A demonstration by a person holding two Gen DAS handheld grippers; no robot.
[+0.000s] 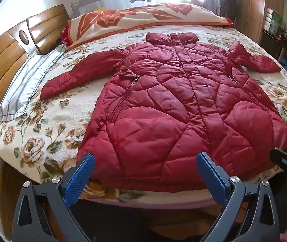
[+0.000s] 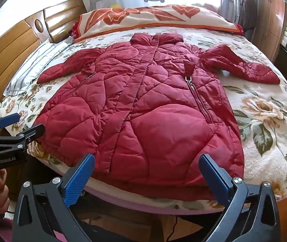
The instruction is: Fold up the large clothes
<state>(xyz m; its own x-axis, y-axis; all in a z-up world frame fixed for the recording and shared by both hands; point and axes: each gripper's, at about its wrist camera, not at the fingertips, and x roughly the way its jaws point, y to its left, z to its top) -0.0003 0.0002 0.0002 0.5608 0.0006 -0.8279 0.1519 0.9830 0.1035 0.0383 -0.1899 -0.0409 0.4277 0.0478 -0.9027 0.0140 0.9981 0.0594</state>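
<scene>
Jacket (image 1: 173, 104), red quilted, is the piece to fold; nothing gripped yet. Left gripper (image 1: 145, 173): jaws spread wide, empty, hovering over the hem at the near bed edge. Right gripper (image 2: 146, 173): same, splayed and empty, above the hem toward the jacket's other side. Jacket lies flat, front up, zipped, collar toward the folded blanket (image 1: 143, 18) at the far side. Both sleeves stretch outward on the floral bedspread (image 1: 42, 133). Striped pillow (image 1: 28, 82) lies beside one sleeve cuff, by the wooden headboard (image 1: 6, 60). Judged step: the approach before the first fold. Next move probably calls for lowering the jaws to pinch fabric; a thick padded edge needs a deep bite.
</scene>
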